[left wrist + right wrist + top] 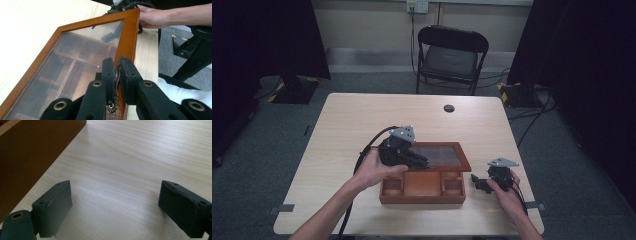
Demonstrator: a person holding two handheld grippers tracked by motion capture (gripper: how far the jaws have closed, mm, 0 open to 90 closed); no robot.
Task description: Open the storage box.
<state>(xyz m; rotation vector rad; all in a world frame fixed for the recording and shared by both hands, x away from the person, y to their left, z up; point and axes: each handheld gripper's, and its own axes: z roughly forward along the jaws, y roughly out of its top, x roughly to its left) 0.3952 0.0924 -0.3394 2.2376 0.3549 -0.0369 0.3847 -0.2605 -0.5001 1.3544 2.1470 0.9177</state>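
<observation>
- Now, the wooden box [422, 189] sits on the counter [362, 115] toward its 6 o'clock edge, with its glass-paned lid [439, 156] raised at the box's 12 o'clock side.
- Left gripper [421, 161] comes in from 9 o'clock, its jaws pinched nearly together on the small brass clasp [115, 85] on the lid's frame (seen close in the left gripper view).
- Through the glass, the box's wooden compartments show.
- Right gripper [477, 182] rests on the counter just at 3 o'clock of the box, held in the person's right hand [507, 192].
- Its jaws stand wide apart with bare counter between them; the box's side wall lies at their 10 o'clock.
</observation>
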